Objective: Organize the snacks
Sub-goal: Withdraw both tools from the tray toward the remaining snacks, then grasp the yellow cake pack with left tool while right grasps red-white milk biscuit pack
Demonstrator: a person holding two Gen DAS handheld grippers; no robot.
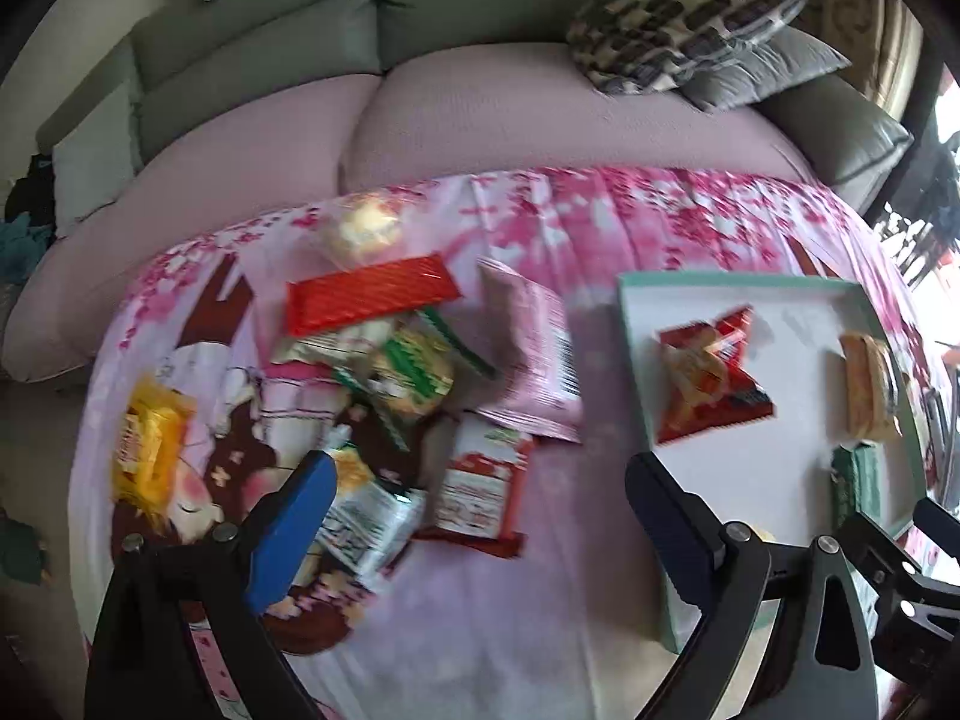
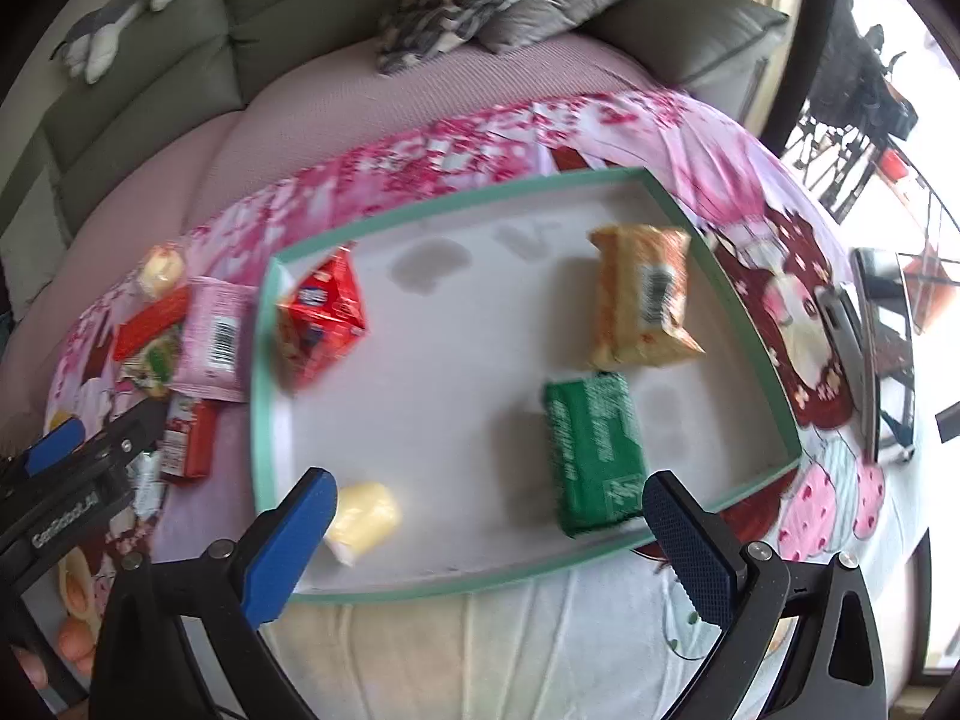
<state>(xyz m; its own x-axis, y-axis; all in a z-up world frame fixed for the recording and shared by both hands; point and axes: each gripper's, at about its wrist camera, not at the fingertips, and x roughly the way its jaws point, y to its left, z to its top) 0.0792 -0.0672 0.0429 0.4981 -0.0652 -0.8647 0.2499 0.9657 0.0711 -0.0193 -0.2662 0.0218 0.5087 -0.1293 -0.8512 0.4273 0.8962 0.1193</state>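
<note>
A white tray with a mint rim (image 2: 738, 324) lies on a pink printed cloth. In it are a red packet (image 2: 321, 318), an orange packet (image 2: 645, 300), a green packet (image 2: 594, 450) and a small yellow packet (image 2: 363, 519). My right gripper (image 2: 492, 516) hangs open above the tray's near edge, nothing between its fingers. In the left wrist view a heap of snacks lies left of the tray (image 1: 636, 360): a red bar (image 1: 369, 294), a pink packet (image 1: 534, 354), a green-and-white packet (image 1: 411, 375), a red-and-white packet (image 1: 480, 486) and a yellow packet (image 1: 147, 450). My left gripper (image 1: 480, 504) is open above them, holding nothing.
A sofa with pink seat covers (image 1: 456, 114) and grey-green backs stands behind the cloth. Patterned and grey cushions (image 1: 690, 24) lie on it at the right. A soft toy (image 2: 114, 30) rests on the sofa back. A dark flat device (image 2: 882, 354) lies right of the tray.
</note>
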